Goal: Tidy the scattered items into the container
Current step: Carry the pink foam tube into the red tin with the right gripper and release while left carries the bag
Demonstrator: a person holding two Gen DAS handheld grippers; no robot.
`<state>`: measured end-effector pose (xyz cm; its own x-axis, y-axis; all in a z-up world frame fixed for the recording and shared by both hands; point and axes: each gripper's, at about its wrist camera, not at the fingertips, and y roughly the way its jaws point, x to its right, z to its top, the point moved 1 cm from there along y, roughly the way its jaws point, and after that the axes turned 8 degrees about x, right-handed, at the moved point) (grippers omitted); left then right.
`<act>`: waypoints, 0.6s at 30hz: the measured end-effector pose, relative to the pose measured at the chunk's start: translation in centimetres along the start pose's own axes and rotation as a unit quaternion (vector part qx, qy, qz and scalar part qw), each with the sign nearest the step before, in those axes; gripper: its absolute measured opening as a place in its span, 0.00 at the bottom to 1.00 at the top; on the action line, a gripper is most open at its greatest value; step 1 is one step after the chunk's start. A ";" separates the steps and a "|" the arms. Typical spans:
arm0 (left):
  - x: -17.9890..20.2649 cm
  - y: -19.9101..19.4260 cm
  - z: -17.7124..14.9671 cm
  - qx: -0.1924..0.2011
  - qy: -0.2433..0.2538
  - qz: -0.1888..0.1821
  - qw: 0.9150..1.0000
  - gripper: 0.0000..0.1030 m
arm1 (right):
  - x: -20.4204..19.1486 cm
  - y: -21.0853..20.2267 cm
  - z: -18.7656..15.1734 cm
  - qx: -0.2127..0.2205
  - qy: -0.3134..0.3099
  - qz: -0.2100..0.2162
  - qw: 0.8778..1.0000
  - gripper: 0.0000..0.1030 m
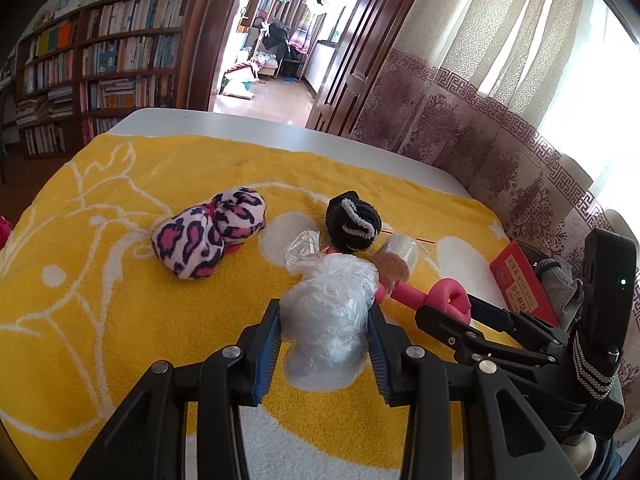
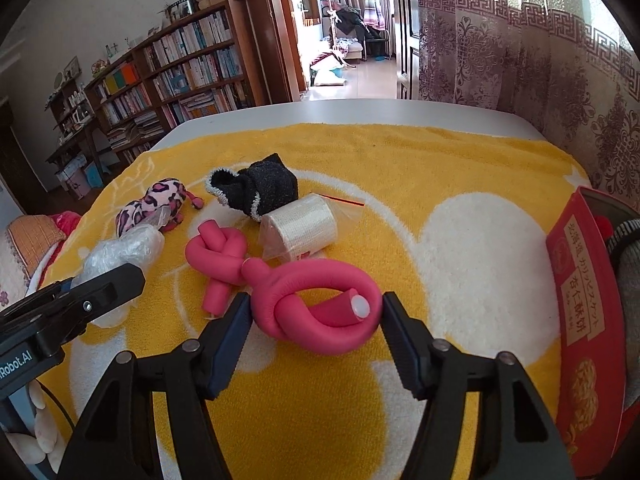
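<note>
**Both tools loaded up for the box**

Left tool clenched on crumpled clear plastic bag, ready to carry. Right tool straddles knotted pink foam roller on yellow towel; pads seemingly not yet pressing. Red cardboard box waits at table's right edge, likely the destination.
</note>
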<state>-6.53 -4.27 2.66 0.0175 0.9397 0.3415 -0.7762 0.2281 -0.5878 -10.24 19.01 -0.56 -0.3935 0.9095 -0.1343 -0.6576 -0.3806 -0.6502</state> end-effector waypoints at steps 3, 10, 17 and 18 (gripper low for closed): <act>0.0 0.0 0.0 0.000 0.000 0.000 1.000 0.40 | 0.2 -1.3 0.3 0.017 0.011 0.001 1.000 0.67; 0.7 -0.1 -0.1 -0.001 0.010 -0.006 1.000 0.40 | 1.6 -5.2 0.3 0.057 0.048 -0.002 0.997 0.67; 1.6 0.1 -0.5 -0.006 0.023 -0.006 1.000 0.40 | 4.5 -11.5 0.0 0.122 0.074 -0.033 0.989 0.67; 1.7 0.2 -0.5 -0.006 0.024 -0.006 1.000 0.40 | 5.1 -12.4 -0.1 0.128 0.079 -0.039 0.988 0.67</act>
<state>-6.29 -2.51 2.76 0.0580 0.9481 0.3127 -0.7676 0.2427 -0.5932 -4.04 28.42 6.69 -0.2430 0.9450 -0.2190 -0.8314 -0.3192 -0.4549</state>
